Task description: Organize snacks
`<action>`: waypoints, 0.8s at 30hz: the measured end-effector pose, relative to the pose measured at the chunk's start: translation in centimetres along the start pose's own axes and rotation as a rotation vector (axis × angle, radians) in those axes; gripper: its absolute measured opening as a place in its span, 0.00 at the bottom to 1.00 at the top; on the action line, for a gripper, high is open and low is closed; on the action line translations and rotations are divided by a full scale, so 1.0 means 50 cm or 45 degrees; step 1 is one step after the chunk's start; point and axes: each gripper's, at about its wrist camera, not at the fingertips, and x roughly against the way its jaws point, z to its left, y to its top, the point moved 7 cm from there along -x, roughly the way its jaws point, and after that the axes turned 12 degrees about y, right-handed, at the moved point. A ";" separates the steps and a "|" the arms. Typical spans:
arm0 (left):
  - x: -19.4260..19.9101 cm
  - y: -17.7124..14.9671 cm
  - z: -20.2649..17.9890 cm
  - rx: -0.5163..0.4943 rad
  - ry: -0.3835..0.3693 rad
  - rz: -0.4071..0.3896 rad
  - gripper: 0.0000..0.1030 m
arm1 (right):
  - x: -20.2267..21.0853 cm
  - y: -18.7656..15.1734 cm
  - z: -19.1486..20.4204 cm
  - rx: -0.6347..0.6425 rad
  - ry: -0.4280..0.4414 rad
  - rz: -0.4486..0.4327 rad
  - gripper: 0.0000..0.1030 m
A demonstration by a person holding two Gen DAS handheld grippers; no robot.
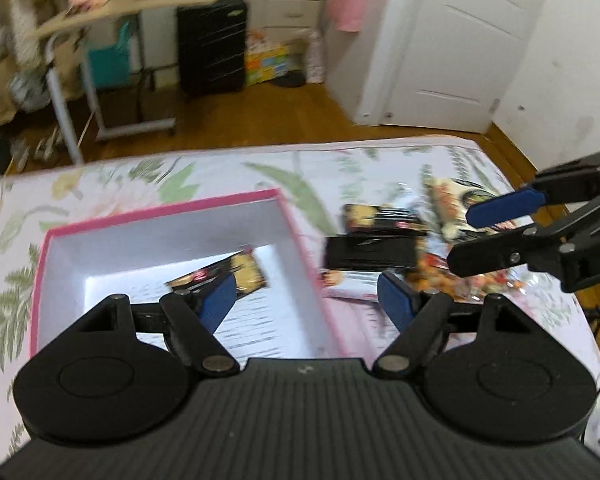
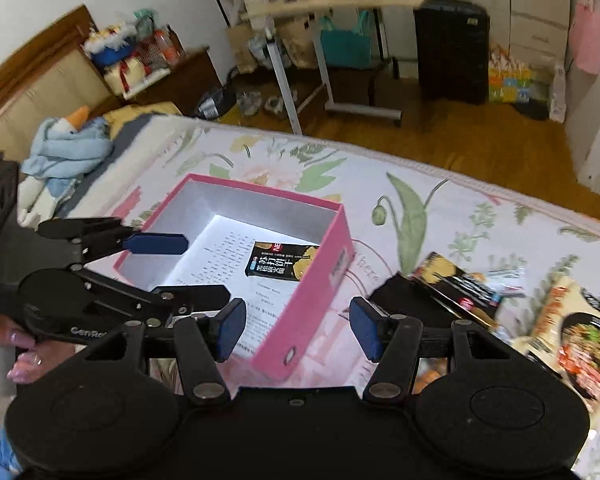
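Left wrist view: the left gripper (image 1: 306, 300) is spread and empty above the pink box (image 1: 300, 224) on the flowered bed (image 1: 112, 184); one black snack packet (image 1: 224, 278) lies inside. Right wrist view: the right gripper (image 2: 298, 330) is spread, empty; the remaining snack packets (image 2: 468, 288) lie piled toward the bed's right edge.

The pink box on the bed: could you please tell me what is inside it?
Inside the pink box lies one black snack packet, flat on a printed paper sheet lining the bottom. The near wall hides the nearest strip of floor, so anything there is unseen.
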 end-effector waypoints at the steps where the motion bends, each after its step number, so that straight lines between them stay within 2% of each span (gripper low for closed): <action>1: 0.007 -0.001 -0.021 -0.020 -0.011 -0.006 0.75 | 0.022 -0.015 -0.002 0.023 -0.013 -0.021 0.61; 5: 0.015 -0.014 -0.106 -0.053 -0.072 -0.011 0.75 | 0.078 -0.083 -0.017 0.088 -0.080 -0.092 0.63; 6: 0.012 -0.019 -0.125 -0.069 -0.079 -0.007 0.75 | 0.089 -0.102 -0.023 0.100 -0.085 -0.104 0.72; 8: -0.001 -0.025 -0.162 -0.097 -0.080 0.001 0.75 | 0.101 -0.143 -0.039 0.093 -0.078 -0.131 0.79; 10: -0.019 -0.033 -0.192 -0.092 -0.093 0.019 0.75 | 0.106 -0.185 -0.057 0.102 -0.096 -0.147 0.79; 14: -0.082 -0.055 -0.238 -0.045 -0.126 0.126 0.75 | 0.110 -0.254 -0.117 0.075 -0.185 -0.243 0.79; 18: -0.168 -0.081 -0.265 -0.035 -0.042 0.183 0.71 | 0.106 -0.305 -0.186 -0.018 -0.238 -0.333 0.79; 21: -0.229 -0.100 -0.269 -0.030 0.034 0.200 0.67 | 0.085 -0.337 -0.234 -0.075 -0.273 -0.267 0.78; 24: -0.284 -0.116 -0.268 0.011 0.072 0.245 0.62 | 0.069 -0.369 -0.279 -0.241 -0.254 -0.233 0.77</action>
